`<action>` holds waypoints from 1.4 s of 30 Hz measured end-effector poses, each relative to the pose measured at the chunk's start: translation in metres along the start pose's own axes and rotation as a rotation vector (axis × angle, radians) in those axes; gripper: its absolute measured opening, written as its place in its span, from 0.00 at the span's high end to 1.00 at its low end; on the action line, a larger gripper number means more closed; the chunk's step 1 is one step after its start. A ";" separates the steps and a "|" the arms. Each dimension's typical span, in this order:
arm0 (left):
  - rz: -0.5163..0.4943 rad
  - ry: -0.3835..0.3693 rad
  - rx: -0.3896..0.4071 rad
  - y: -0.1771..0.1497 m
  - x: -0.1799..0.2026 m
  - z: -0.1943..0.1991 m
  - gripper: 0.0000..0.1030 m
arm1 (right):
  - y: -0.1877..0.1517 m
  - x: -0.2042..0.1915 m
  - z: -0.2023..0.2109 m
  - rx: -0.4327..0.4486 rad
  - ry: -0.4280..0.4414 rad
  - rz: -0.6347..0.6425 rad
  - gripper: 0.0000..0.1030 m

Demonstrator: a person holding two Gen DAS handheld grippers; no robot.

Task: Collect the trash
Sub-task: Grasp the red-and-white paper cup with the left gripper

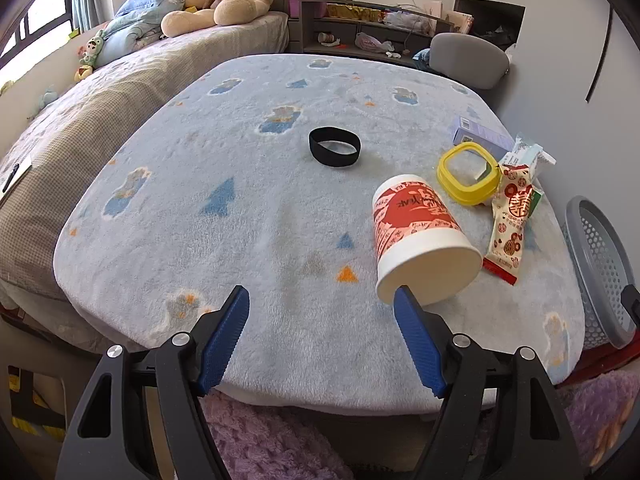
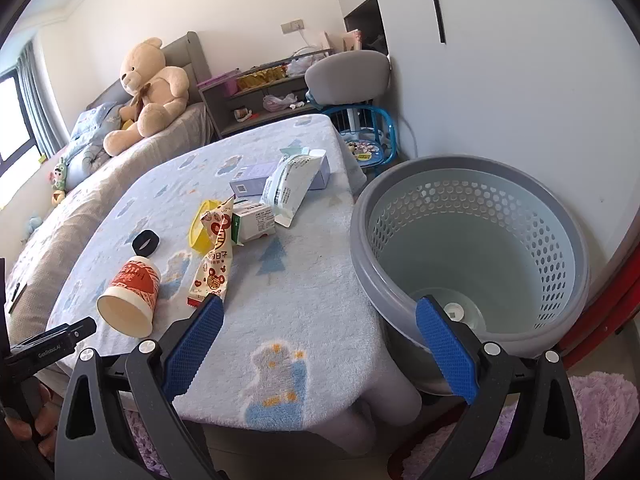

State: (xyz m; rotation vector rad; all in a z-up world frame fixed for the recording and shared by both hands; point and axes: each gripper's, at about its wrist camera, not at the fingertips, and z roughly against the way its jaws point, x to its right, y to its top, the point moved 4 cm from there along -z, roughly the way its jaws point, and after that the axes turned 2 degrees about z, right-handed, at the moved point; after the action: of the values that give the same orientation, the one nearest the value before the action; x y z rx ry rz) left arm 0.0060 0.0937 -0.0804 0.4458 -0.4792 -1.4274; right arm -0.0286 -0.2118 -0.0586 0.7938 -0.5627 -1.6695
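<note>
We're at the start: nothing picked up yet. Left gripper (image 1: 320, 300) & right gripper (image 2: 320, 312) both have jaws released, empty. Paper cup (image 1: 420, 236) lies tipped near table's (image 1: 240, 208) right edge, bin (image 2: 472, 248) beside it. Next: left closes on cup rim.

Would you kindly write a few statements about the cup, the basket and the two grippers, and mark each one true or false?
1. The paper cup lies on its side on the blanket. True.
2. The grey basket holds the snack wrapper. False: the snack wrapper lies on the blanket.
3. The left gripper is open and holds nothing. True.
4. The right gripper grips the black band. False: it is open; the black band lies untouched.
</note>
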 end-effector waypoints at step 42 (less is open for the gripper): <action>-0.035 -0.325 -0.244 0.039 0.056 -0.063 0.38 | -0.008 -0.025 -0.036 -0.083 0.005 0.052 0.08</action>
State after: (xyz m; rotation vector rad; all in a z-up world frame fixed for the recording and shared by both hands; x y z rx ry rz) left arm 0.0779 0.0424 -0.1077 0.0248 -0.5496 -1.5777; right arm -0.0034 -0.1839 -0.0834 0.7174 -0.5034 -1.6323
